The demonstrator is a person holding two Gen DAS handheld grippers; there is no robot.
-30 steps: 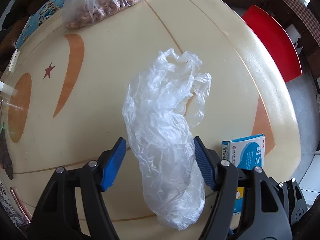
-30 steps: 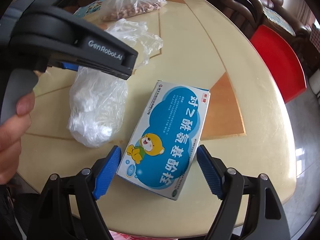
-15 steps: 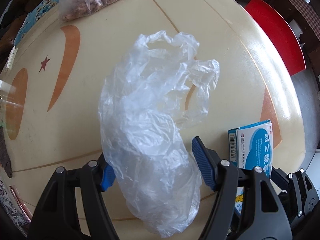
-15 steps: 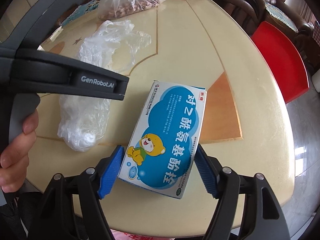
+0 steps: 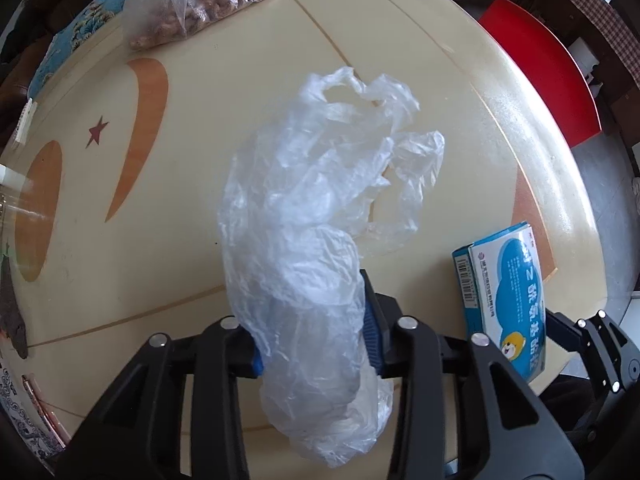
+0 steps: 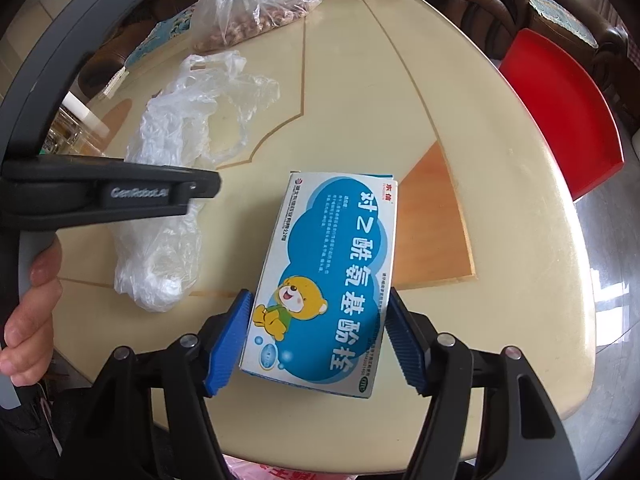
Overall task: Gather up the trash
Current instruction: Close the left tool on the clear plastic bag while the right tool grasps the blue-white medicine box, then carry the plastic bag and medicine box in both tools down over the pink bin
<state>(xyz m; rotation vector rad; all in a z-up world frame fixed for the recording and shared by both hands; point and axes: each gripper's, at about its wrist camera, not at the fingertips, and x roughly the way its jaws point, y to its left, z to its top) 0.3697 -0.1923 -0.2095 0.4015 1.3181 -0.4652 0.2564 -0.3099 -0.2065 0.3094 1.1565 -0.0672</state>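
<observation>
A crumpled clear plastic bag [image 5: 320, 220] lies on the round cream table [image 5: 240, 60]. My left gripper [image 5: 312, 332] is closing on the bag's near end, and its blue pads press into the plastic. In the right wrist view the same bag [image 6: 168, 152] shows behind the left gripper's black body [image 6: 108, 192]. A blue and white medicine box [image 6: 332, 272] with a cartoon bear lies near the table's front edge. My right gripper [image 6: 318, 304] is closing on it, with a blue pad against each long side. The box [image 5: 508, 296] also shows at the right of the left wrist view.
A tied plastic bag of brown nuts [image 6: 252, 12] sits at the far side of the table. A red chair [image 6: 560, 108] stands to the right, past the table's edge. Dark sofas line the back. A person's hand [image 6: 32, 308] holds the left gripper's handle.
The left gripper's pads have closed in from either side of the clear bag and now pinch it. The right gripper's pads have narrowed onto the box's sides.
</observation>
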